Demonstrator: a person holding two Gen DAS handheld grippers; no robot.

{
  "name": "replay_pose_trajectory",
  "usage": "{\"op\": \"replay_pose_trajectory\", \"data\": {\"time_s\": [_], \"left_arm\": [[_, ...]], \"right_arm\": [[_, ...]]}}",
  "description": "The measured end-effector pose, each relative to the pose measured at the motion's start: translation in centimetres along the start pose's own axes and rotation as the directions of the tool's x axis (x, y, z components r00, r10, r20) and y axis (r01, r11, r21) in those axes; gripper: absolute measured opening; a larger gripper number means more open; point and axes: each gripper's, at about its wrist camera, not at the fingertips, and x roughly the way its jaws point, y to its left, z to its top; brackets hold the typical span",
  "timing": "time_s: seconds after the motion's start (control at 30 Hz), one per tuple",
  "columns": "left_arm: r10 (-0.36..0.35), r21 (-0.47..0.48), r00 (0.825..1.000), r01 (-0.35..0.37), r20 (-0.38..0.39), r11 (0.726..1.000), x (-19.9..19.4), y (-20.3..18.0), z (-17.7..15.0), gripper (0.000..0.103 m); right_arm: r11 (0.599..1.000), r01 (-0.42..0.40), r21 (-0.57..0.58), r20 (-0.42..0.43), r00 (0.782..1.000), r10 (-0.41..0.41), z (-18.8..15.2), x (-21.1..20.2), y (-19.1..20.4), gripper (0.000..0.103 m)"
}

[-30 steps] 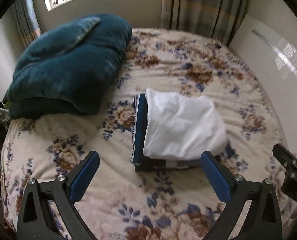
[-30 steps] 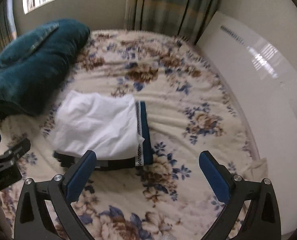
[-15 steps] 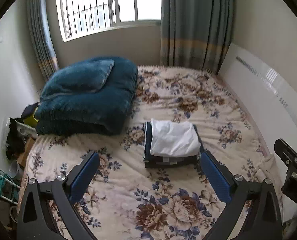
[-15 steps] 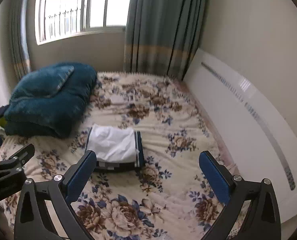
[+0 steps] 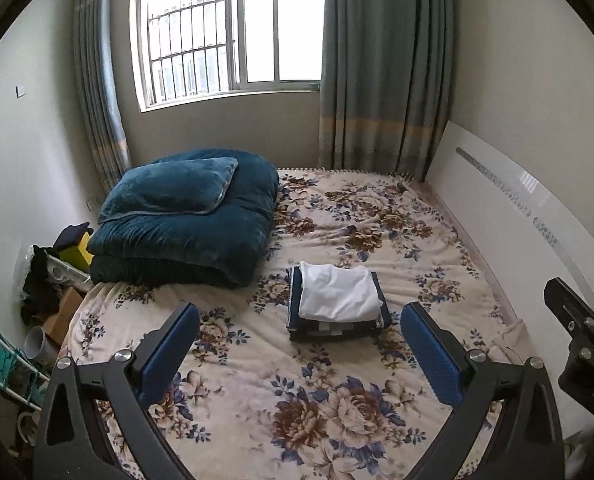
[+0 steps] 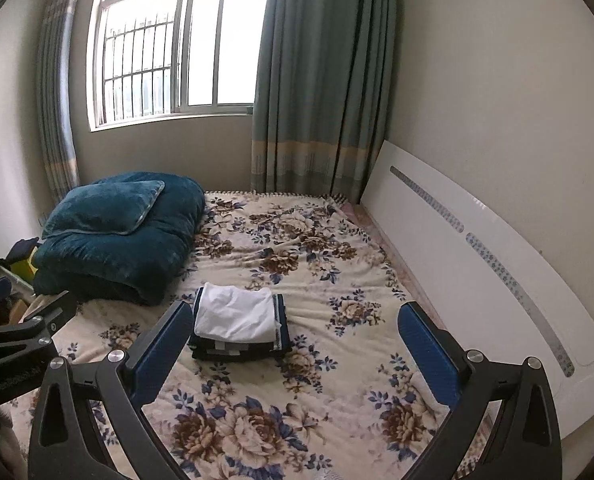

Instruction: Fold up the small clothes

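Your bed (image 5: 337, 380) carries only one heap of loose bulk, the teal quilt (image 5: 185, 232) at its far left corner by the window, and that is no small garment. Near the bed's middle sits the stack of folded clothes (image 5: 337, 316), the white garment (image 5: 339, 294) squared on top of darker pieces. You hold the left gripper (image 5: 299, 354) and right gripper (image 6: 295, 354) spread wide and empty, well back from the bed's stack. No unfolded clothing shows, so the folding looks finished.
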Motion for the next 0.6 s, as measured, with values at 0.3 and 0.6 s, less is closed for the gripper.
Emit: {"op": "replay_pose_trajectory", "data": {"time_s": [0.3,0.6], "left_arm": [[-0.011,0.002,1.000,0.011,-0.008,1.000,-1.7,-0.3,-1.2,0.103],[0.003,-0.018,1.000,-0.003,0.008,1.000,-2.8,0.1,-1.7,0.103]], "right_arm": [[1.000,-0.003,0.004,0.001,1.000,0.003,-0.5,-2.2,-0.5,0.103],[1.000,-0.024,0.012,-0.003,1.000,0.024,-0.7,-3.5,-1.4,0.103]]}}
